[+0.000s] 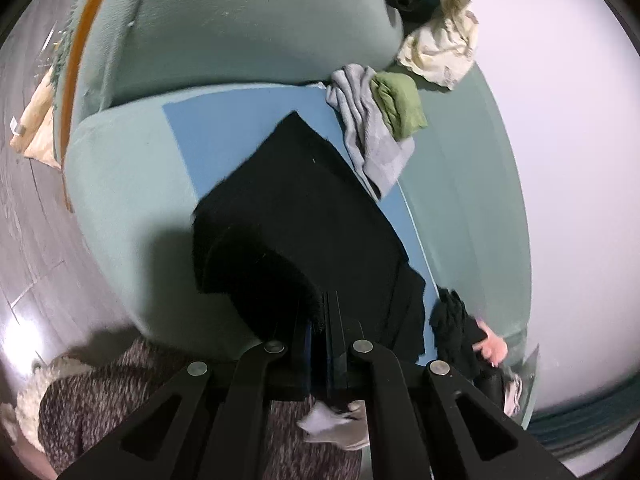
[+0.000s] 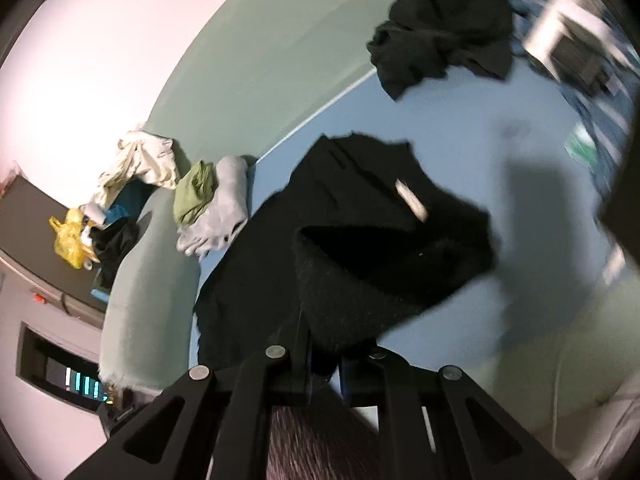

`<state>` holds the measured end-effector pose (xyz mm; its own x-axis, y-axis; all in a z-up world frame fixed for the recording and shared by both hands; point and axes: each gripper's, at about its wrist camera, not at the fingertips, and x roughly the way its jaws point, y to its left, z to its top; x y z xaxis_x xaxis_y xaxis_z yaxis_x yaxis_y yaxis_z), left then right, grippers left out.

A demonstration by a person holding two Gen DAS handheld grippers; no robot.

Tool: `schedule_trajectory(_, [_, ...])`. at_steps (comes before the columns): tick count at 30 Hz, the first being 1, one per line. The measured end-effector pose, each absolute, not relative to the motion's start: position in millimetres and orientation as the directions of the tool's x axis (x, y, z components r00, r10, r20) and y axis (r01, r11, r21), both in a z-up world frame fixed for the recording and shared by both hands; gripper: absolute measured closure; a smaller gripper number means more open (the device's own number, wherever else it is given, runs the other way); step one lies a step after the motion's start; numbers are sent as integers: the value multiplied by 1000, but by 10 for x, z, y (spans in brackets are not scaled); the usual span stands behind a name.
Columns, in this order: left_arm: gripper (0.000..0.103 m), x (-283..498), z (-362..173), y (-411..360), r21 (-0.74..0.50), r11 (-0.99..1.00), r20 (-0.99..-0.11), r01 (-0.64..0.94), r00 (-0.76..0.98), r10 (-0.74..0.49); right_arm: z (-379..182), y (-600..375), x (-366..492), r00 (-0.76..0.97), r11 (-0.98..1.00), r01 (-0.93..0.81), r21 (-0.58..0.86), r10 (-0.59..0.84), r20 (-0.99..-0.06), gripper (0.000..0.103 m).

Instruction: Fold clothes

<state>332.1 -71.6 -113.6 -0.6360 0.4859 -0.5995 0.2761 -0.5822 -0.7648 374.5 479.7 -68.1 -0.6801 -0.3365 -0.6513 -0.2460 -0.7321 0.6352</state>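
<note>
Two tongs, the left tongs point(image 1: 326, 316) and right tongs point(image 2: 324, 354), each clenched on the near edge of the black garment point(image 1: 304, 200) lying ahead on the blue mat point(image 1: 188, 128); next, probably, carry that edge forward to complete the fold.

Matt, fuzzy black cloth point(image 1: 304, 208) on a smooth, perhaps plastic, blue sheet point(image 1: 224, 120).
</note>
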Motion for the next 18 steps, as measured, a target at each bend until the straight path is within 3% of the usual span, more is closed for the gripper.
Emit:
schedule_trajectory(10, [98, 2592, -1457, -635, -704, -619, -683, 348, -572, 455, -1037, 4632, 2257, -552, -817, -316, 481, -254, -794, 91])
schedule_trajectory(12, [98, 2535, -1559, -644, -694, -616, -696, 373, -567, 441, -1160, 4632, 2095, -529, -811, -312, 494, -284, -800, 83])
schedule_trajectory(14, [96, 2537, -1629, -660, -716, -588, -674, 376, -594, 440, -1277, 4653, 1974, -518, -789, -304, 534, -334, -788, 50])
schedule_trajectory(16, [83, 2561, -1630, -667, -731, -577, -651, 365, -627, 429, -1257, 4711, 2012, -567, -743, -293, 601, -372, -735, 34])
schedule_trajectory(17, [57, 2598, -1574, -697, -742, -571, -628, 352, -664, 407, -1229, 4743, 2046, -595, -721, -286, 631, -383, -707, 26])
schedule_trajectory(18, [33, 2641, -1511, -732, -754, -564, -600, 337, -703, 382, -1185, 4781, 2092, -626, -701, -277, 657, -388, -677, 25])
